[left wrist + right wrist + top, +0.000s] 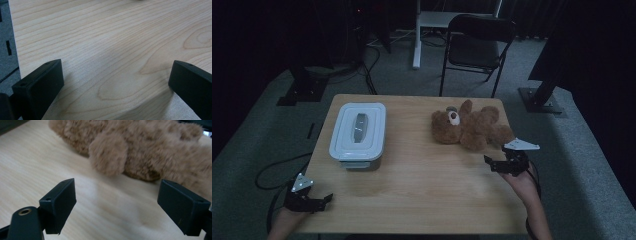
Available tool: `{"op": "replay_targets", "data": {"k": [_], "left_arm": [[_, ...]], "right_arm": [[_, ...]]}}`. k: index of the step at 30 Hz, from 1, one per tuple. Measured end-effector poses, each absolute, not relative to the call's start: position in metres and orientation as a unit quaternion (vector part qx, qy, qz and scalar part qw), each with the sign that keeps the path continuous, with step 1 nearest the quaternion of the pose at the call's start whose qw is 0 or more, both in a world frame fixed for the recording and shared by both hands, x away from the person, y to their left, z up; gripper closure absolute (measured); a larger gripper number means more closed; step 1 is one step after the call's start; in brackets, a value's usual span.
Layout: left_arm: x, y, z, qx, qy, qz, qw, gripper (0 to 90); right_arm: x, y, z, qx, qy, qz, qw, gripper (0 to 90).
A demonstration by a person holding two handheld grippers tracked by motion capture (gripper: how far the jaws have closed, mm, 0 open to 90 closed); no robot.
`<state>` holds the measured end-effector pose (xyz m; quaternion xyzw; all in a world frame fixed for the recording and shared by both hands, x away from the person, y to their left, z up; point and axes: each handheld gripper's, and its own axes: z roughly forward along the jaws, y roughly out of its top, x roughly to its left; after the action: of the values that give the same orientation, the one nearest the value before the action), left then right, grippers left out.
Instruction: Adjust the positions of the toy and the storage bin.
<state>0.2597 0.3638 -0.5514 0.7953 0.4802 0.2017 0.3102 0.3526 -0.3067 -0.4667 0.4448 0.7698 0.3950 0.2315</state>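
A brown teddy bear (466, 126) lies on its back at the right rear of the wooden table (422, 185). A white lidded plastic box (358, 131) stands at the left, its lid on. My right gripper (498, 155) is open just in front of the bear's lower leg, near the table's right edge. In the right gripper view the bear (140, 150) lies close ahead of the wide-apart jaws of that gripper (117, 200), with a paw nearest. My left gripper (319, 198) is open at the table's front left corner, and its own view shows this gripper (115, 80) over bare wood.
A dark folding chair (477, 45) stands behind the table on grey carpet. Black stand bases (539, 100) and cables lie on the floor around. The table's left edge (13, 50) runs close beside the left jaw.
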Motion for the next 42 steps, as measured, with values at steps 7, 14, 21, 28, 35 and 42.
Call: {"op": "replay_targets", "data": {"k": [7, 14, 21, 28, 35, 42], "left_arm": [[0.26, 0.364, -0.551, 0.795, 0.48, 0.202, 0.31, 0.7], [0.26, 0.364, -0.551, 0.795, 0.48, 0.202, 0.31, 0.7], [0.26, 0.364, -0.551, 0.795, 0.48, 0.202, 0.31, 0.7], [0.26, 0.364, -0.551, 0.795, 0.481, 0.202, 0.31, 0.7], [0.259, 0.364, -0.551, 0.795, 0.481, 0.202, 0.31, 0.7], [0.259, 0.364, -0.551, 0.794, 0.482, 0.202, 0.31, 0.7]], "right_arm": [[0.37, -0.307, -0.456, 0.45, 0.765, 0.393, 0.241, 15.7], [0.385, -0.304, -0.45, 0.453, 0.761, 0.395, 0.243, 15.7], [0.405, -0.3, -0.445, 0.46, 0.757, 0.396, 0.243, 15.7], [0.425, -0.305, -0.447, 0.48, 0.753, 0.371, 0.254, 15.8], [0.431, -0.333, -0.457, 0.521, 0.736, 0.345, 0.261, 15.7], [0.429, -0.351, -0.471, 0.545, 0.731, 0.329, 0.248, 15.4]]}}
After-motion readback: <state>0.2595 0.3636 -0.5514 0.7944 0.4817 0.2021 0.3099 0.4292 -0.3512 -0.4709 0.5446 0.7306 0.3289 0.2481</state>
